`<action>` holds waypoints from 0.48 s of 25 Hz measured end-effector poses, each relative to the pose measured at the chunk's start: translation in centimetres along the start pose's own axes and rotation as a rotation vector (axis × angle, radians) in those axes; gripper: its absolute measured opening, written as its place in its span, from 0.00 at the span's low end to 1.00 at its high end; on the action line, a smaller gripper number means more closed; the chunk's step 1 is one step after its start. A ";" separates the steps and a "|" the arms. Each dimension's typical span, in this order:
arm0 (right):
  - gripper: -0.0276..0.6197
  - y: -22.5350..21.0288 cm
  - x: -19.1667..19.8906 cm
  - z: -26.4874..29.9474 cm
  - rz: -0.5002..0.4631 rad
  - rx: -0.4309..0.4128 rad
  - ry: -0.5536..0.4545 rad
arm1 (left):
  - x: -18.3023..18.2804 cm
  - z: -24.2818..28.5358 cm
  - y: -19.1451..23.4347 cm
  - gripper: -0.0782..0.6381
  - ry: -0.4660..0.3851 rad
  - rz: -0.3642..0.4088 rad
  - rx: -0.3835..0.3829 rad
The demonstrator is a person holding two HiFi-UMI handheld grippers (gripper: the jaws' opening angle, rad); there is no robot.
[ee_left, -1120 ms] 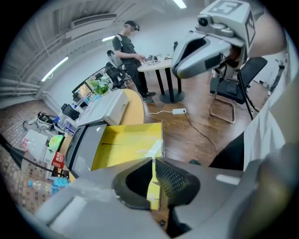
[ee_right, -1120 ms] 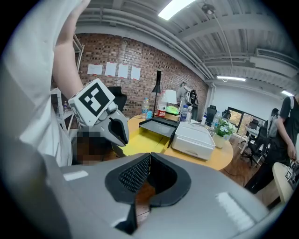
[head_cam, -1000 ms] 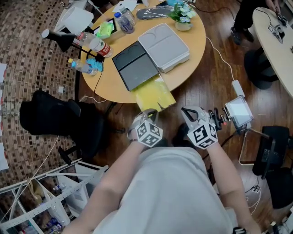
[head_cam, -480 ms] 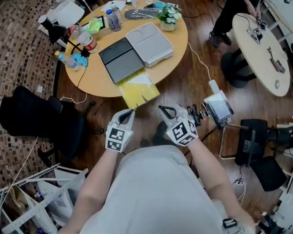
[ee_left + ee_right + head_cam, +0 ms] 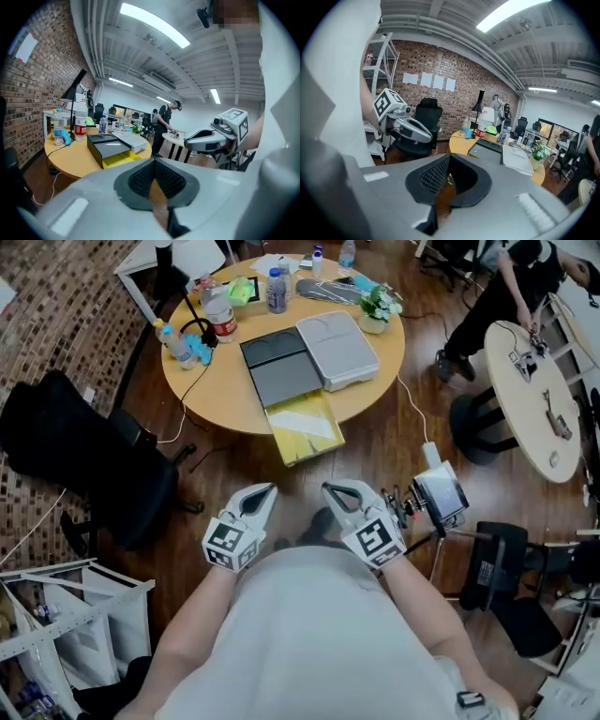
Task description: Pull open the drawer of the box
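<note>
Box (image 5: 281, 379) w/ yellow drawer (image 5: 305, 427) open (contents unclear, maybe white sheet).

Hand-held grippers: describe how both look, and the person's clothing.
Both the left hand-held gripper and the right hand-held gripper have pale grey moulded shells tapering to jaws lined with black mesh-textured pads. Each carries a white cube with black square markers. The person wears a light grey short-sleeved top.

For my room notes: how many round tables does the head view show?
2. A wooden table at top centre carries the box; a pale table stands at the right edge. More may be outside the frame.
</note>
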State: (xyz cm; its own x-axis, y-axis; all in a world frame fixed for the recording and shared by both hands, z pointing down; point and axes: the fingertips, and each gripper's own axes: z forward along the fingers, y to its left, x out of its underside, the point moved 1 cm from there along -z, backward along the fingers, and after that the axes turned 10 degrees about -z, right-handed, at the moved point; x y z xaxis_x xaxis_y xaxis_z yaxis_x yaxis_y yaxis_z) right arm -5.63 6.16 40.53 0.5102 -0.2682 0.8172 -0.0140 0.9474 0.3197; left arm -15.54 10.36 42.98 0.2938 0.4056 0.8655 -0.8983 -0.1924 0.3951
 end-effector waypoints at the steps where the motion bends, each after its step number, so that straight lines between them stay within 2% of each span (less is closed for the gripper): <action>1: 0.05 0.4 -0.5 0.0 -0.001 -0.006 -0.008 | -0.1 -0.6 0.1 0.12 -0.013 -0.009 -0.001; 7: 0.05 2.3 -2.6 0.1 -0.013 -0.019 -0.022 | 0.6 -3.0 0.1 0.12 -0.045 -0.043 0.005; 12: 0.05 3.8 -3.0 -0.2 -0.013 -0.010 -0.028 | 1.6 -3.8 -1.2 0.12 -0.065 -0.050 0.065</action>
State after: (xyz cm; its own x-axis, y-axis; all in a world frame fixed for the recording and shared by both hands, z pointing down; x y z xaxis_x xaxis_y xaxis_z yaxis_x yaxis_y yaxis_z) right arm -7.08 10.59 39.15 0.4858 -0.2856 0.8261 0.0015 0.9454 0.3259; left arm -15.24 14.66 42.73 0.3606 0.3579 0.8613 -0.8591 -0.2321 0.4561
